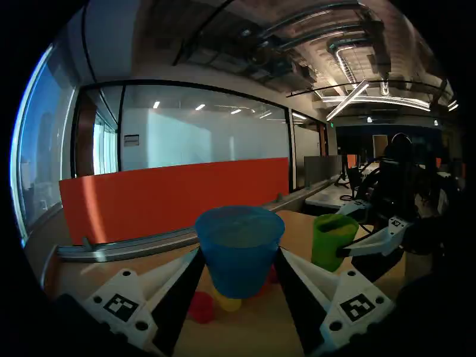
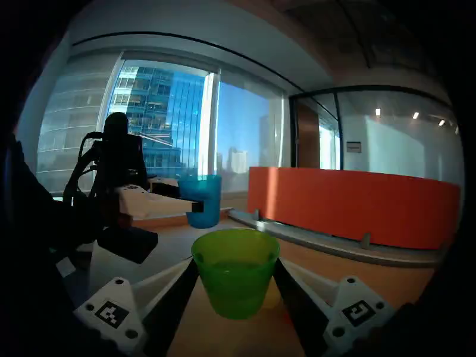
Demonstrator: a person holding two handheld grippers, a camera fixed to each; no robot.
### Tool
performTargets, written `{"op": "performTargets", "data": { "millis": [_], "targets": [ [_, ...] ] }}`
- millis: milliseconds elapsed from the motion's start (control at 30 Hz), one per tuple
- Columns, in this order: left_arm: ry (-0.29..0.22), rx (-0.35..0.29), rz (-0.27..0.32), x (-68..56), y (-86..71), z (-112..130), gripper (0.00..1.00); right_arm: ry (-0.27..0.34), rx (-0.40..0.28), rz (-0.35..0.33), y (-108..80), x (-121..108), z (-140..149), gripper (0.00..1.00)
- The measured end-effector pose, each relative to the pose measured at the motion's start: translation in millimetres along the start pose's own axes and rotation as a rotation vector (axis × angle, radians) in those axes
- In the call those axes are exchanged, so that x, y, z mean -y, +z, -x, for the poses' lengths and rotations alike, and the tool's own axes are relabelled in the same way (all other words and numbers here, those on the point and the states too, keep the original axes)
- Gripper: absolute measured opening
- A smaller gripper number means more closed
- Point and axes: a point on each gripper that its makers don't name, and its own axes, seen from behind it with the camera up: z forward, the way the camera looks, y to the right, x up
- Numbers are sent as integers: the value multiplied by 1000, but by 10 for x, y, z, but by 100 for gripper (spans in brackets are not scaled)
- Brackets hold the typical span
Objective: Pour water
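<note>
The wooden desk [image 1: 285,324] ran back to a metal rail [image 1: 137,243] along its far edge, with an orange partition [image 1: 178,196] standing behind it and a glass wall above that. In the left gripper view, open desk lay to the right of the partition's end.

The left tool [image 1: 239,257] pinched a blue cup [image 1: 240,250], one finger pressed on each side of its wall. The cup was upright and centred between the fingers. Below it, on the desk, lay a small red piece [image 1: 202,306] and a yellow one [image 1: 228,302], touching or nearly so.

To the right of the blue cup and apart from it, the right tool [image 1: 345,232] gripped a green cup [image 1: 332,238] from the far side.

The right gripper view showed tall windows [image 2: 160,137] with city towers outside. There the green cup sat upright, clamped between the right tool's own fingers. The blue cup hung farther off to the upper left, clear of the desk, held on a white finger. Whether either cup held water I could not tell.
</note>
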Motion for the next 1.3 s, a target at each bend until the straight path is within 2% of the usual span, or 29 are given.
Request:
{"op": "performTargets", "data": {
  "millis": [200, 400, 700, 900, 1000, 1300],
  "targets": [
    [-23, 11, 26, -47, -22, 55, 80, -10, 11, -1, -16, 7, -5, 87],
    [-31, 45, 43, -35, -31, 165, 80, -17, 30, 4, -42, -36, 23, 87],
    [-7, 112, 59, -18, -33, 408, 80, -8, 80, 8, -95, -144, 162, 88],
    [28, 175, 63, 23, -20, 641, 81, -4, 127, -6, -117, -189, 283, 87],
    [45, 205, 64, 49, -1, 741, 81, 1, 153, -13, -116, -219, 360, 88],
    [50, 297, 97, 52, 79, 1041, 81, 15, 259, -41, -76, -307, 691, 88]
  ]
}}
